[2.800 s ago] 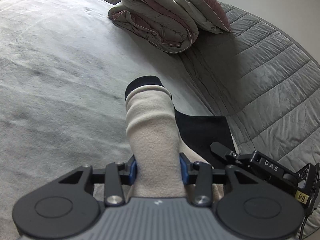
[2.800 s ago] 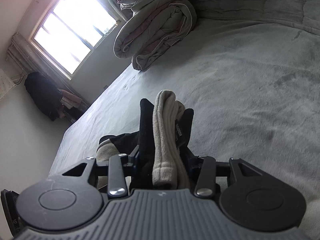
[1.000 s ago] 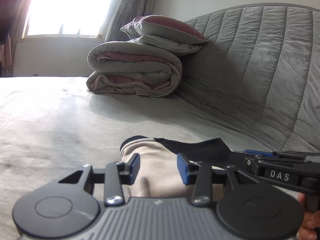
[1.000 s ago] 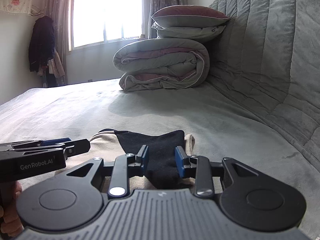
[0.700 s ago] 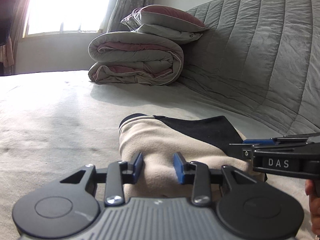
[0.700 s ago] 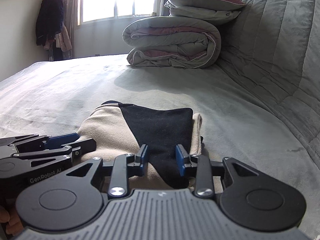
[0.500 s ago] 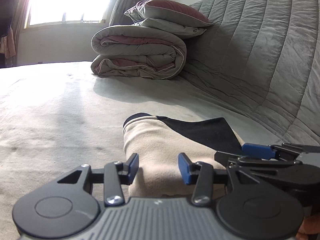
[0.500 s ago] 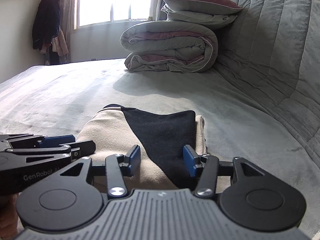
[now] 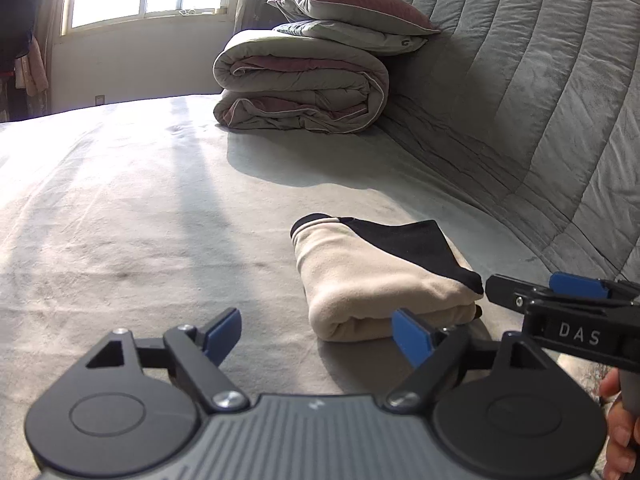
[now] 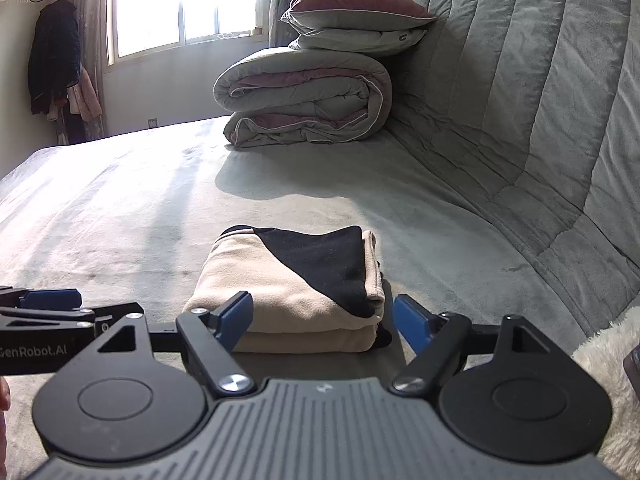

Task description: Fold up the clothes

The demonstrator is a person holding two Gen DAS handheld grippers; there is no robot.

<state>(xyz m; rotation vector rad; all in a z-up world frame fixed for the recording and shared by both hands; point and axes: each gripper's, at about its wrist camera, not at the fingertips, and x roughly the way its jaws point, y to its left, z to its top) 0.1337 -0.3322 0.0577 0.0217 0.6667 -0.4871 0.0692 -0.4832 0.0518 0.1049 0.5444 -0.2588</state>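
- Lying folded on the grey bed (image 9: 120, 220), the garment (image 9: 360, 280) formed a compact beige bundle with a black panel across its top; it rested flat, near the quilted headboard (image 9: 540, 100).
- Left gripper (image 9: 316, 332): jaws spread wide and empty, held low over the bed just short of the garment's near left corner; its right blue pad (image 9: 412, 336) overlapped the bundle's front fold in the left wrist view, though contact could not be judged.
- Right gripper (image 10: 322, 318): jaws spread wide and empty, framing the garment's near edge from the front without pinching it.
- Seen from the right wrist view, the left gripper (image 10: 52, 320) lay to the left of the garment; seen from the left wrist view, the right gripper (image 9: 560, 304) lay to its right, with a hand (image 9: 620, 440) on the handle.
- Duvet (image 9: 300, 84): rolled, at the far end of the bed against the headboard, with two pillows (image 9: 352, 16) stacked on top.
- Window (image 10: 184, 4): bright, behind the bed; dark clothing (image 10: 52, 56) hung to its left.
- Fluffy white fabric (image 10: 604, 384): at the lower right edge of the right wrist view.
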